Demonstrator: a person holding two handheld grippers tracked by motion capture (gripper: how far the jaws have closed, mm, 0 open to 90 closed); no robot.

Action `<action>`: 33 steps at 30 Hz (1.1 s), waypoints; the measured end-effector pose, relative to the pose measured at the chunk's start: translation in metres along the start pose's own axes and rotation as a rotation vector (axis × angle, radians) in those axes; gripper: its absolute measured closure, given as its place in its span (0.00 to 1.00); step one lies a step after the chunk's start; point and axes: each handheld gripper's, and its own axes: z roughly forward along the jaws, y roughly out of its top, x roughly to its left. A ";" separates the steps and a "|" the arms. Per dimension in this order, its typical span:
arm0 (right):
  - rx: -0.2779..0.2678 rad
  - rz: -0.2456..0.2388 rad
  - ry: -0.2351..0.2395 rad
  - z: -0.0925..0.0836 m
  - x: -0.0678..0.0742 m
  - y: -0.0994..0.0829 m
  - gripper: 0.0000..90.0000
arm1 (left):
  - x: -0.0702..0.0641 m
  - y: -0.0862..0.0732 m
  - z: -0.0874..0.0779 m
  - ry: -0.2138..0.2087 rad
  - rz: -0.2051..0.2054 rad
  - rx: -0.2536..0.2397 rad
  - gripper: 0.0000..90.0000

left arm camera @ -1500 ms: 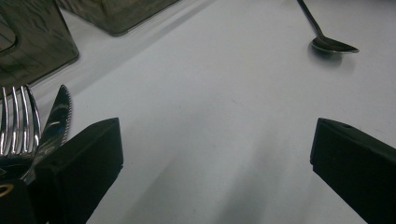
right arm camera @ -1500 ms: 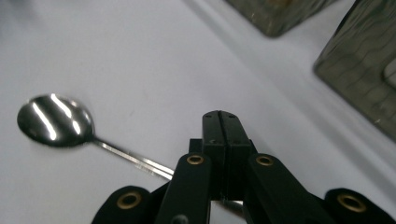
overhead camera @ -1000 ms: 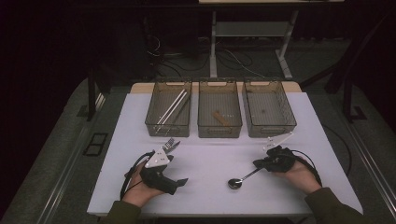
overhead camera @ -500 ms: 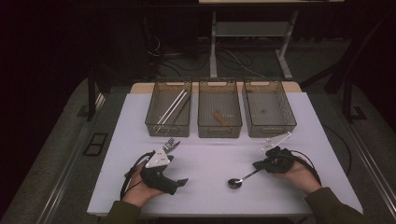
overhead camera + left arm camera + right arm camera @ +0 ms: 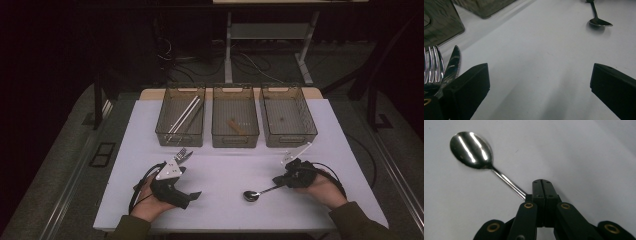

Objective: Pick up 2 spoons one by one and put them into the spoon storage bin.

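A metal spoon (image 5: pixel 251 195) (image 5: pixel 471 150) lies on the white table (image 5: pixel 225 165), bowl toward the left. My right gripper (image 5: pixel 277 180) (image 5: pixel 541 185) rests at the end of its handle with the jaws pressed together; the handle slips under the left jaw, and I cannot tell whether it is pinched. My left gripper (image 5: pixel 187 184) (image 5: pixel 539 82) rests on the table at the front left, jaws wide open with nothing between them. A fork (image 5: pixel 431 67) and a knife (image 5: pixel 452 63) lie right beside its left jaw. The spoon (image 5: pixel 599 22) lies far ahead of it.
Three clear bins stand in a row at the back: the left bin (image 5: pixel 163 131) holds long metal sticks (image 5: pixel 185 114), the middle bin (image 5: pixel 218 135) a brown piece (image 5: pixel 235 126), and the right bin (image 5: pixel 312 131) looks nearly bare. Cables trail from both grippers.
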 end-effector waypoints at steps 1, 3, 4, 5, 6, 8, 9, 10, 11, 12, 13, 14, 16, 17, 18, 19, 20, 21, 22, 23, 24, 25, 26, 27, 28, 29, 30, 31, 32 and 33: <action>0.003 -0.001 0.002 -0.001 0.001 -0.001 1.00 | 0.000 0.000 0.000 -0.001 0.002 0.002 0.01; 0.005 -0.004 0.006 -0.002 0.003 -0.004 1.00 | -0.001 0.000 0.000 -0.003 0.003 0.002 0.01; 0.005 -0.003 0.007 -0.002 0.004 -0.005 1.00 | -0.001 0.000 0.000 -0.003 0.003 0.001 0.01; 0.007 -0.005 0.009 -0.003 0.005 -0.006 1.00 | -0.001 0.000 0.000 -0.003 0.004 0.001 0.01; 0.006 -0.011 0.012 -0.003 0.006 -0.006 1.00 | -0.001 0.000 0.000 -0.003 0.004 0.000 0.01; 0.012 -0.014 0.015 -0.004 0.008 -0.008 1.00 | -0.001 0.000 0.000 -0.003 0.004 0.001 0.01; 0.011 -0.019 0.017 -0.005 0.009 -0.009 1.00 | -0.001 0.000 0.000 -0.003 0.003 0.001 0.01; 0.011 -0.019 0.020 -0.005 0.010 -0.010 1.00 | -0.001 0.000 0.000 -0.003 0.003 0.001 0.01; 0.010 -0.023 0.023 -0.005 0.011 -0.011 1.00 | -0.001 0.000 0.000 -0.003 0.003 0.002 0.01; 0.012 -0.021 0.027 -0.006 0.013 -0.012 1.00 | -0.001 0.000 0.000 -0.004 0.003 0.002 0.01; 0.012 -0.029 0.032 -0.006 0.014 -0.013 1.00 | -0.001 0.000 0.000 -0.003 0.004 0.003 0.01; 0.015 -0.030 0.037 -0.007 0.015 -0.014 1.00 | -0.001 0.000 0.000 -0.004 0.005 0.003 0.01; 0.015 -0.033 0.044 -0.008 0.019 -0.017 1.00 | -0.001 0.000 0.000 -0.004 0.004 0.001 0.01; 0.018 -0.033 0.046 -0.008 0.021 -0.018 1.00 | -0.001 0.000 0.000 -0.004 0.004 0.002 0.01; 0.016 -0.040 0.049 -0.008 0.022 -0.018 1.00 | -0.001 0.000 0.000 -0.004 0.004 0.002 0.01; 0.019 -0.041 0.053 -0.009 0.023 -0.019 1.00 | -0.001 0.000 0.000 -0.005 0.004 0.003 0.01; 0.017 -0.044 0.055 -0.009 0.025 -0.020 1.00 | -0.001 0.000 0.000 -0.005 0.005 0.004 0.01; 0.017 -0.049 0.052 -0.009 0.026 -0.021 1.00 | -0.001 0.000 0.000 -0.005 0.005 0.004 0.01; 0.015 -0.051 0.052 -0.009 0.026 -0.021 1.00 | -0.001 0.000 0.000 -0.006 0.005 0.004 0.01; 0.013 -0.052 0.053 -0.009 0.026 -0.021 1.00 | -0.001 0.000 0.000 -0.006 0.005 0.004 0.01; 0.009 -0.055 0.057 -0.009 0.025 -0.021 1.00 | -0.001 0.000 0.000 -0.006 0.007 0.005 0.01; -0.007 -0.048 0.064 -0.010 0.025 -0.021 0.99 | -0.001 0.000 0.000 -0.007 0.007 0.004 0.01; -0.037 -0.036 0.066 -0.012 0.024 -0.021 0.95 | -0.001 0.000 0.001 -0.009 0.007 0.003 0.01; -0.063 -0.025 0.068 -0.014 0.023 -0.020 0.93 | -0.001 0.000 0.001 -0.010 0.007 0.004 0.01; -0.090 -0.019 0.072 -0.017 0.023 -0.019 0.89 | -0.001 0.000 0.001 -0.011 0.007 0.005 0.01; -0.120 -0.013 0.073 -0.019 0.023 -0.018 0.84 | -0.001 0.000 0.001 -0.012 0.008 0.005 0.01; -0.139 -0.007 0.075 -0.020 0.023 -0.017 0.82 | -0.002 0.000 0.001 -0.013 0.008 0.005 0.01; -0.155 -0.006 0.079 -0.019 0.023 -0.016 0.78 | -0.002 0.000 0.001 -0.015 0.010 0.005 0.01; -0.172 -0.007 0.076 -0.018 0.024 -0.014 0.73 | -0.002 0.000 0.001 -0.017 0.009 0.005 0.01; -0.182 -0.002 0.081 -0.017 0.024 -0.012 0.71 | -0.002 0.000 0.001 -0.020 0.008 0.004 0.01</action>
